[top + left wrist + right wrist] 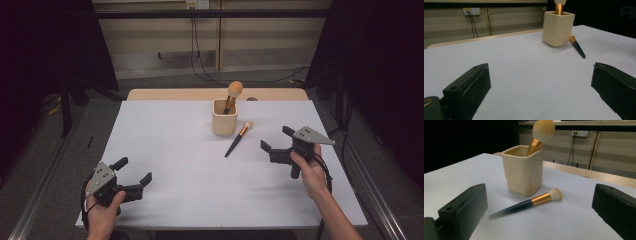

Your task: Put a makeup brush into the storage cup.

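High view: your right gripper (276,140) sits near the loose brush (238,139), fingers spread wide, nothing held. Brush lies flat on the desk (175,165) just beside the cup (225,116), bristles toward the cup, handle pointing at you. A bigger brush (232,95) already stands in the cup. Your left gripper (134,171) is well apart at the near left corner, fingers open, empty.

Left gripper view: cup (558,28) and brush handle (578,47) far off. Leave this hand parked.

Right gripper view: brush (529,203) lies across, between the open fingers (464,212) but further out, not yet touched. Cup (522,170) right behind it.

My read: step is picking up the brush. Take it mid-handle, on the dark part, not the gold ferrule. Straddle it with both fingers low to the desk, and close square across it so it doesn't roll. Keep clear of the cup wall; it looks easy to nudge.
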Available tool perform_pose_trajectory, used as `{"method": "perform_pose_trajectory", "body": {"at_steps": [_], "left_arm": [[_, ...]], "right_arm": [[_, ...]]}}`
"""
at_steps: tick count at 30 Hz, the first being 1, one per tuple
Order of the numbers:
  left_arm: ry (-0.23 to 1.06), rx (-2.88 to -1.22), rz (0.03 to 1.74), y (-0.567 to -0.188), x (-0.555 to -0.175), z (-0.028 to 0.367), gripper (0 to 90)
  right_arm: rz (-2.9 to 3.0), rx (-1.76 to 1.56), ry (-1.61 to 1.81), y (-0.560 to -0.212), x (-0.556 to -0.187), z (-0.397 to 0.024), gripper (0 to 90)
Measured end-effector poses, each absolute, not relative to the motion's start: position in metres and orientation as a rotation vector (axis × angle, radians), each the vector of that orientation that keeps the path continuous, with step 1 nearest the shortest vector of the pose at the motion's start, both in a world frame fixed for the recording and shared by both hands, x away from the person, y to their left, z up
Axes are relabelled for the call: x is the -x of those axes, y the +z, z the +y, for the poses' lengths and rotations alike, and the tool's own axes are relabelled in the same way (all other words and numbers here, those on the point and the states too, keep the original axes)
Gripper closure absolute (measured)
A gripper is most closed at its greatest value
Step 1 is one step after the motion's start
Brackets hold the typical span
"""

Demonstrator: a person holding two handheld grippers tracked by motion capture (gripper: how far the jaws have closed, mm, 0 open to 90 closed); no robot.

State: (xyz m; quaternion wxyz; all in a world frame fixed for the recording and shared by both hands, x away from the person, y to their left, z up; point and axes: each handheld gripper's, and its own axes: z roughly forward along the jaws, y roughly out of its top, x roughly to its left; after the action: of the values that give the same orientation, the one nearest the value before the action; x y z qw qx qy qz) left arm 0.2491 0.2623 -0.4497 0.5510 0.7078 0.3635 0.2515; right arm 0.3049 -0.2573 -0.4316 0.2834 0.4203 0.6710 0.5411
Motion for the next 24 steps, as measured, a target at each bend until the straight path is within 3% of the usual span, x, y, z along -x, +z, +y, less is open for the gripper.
{"method": "perform_pose_trajectory", "body": {"at_steps": [24], "left_arm": [[0.594,-1.668,0.866,-0.451,-0.249,0.266,2.4]], "right_arm": [[1.902,-1.121,1.406,-0.418,-0.386,-0.238,0.0]]}}
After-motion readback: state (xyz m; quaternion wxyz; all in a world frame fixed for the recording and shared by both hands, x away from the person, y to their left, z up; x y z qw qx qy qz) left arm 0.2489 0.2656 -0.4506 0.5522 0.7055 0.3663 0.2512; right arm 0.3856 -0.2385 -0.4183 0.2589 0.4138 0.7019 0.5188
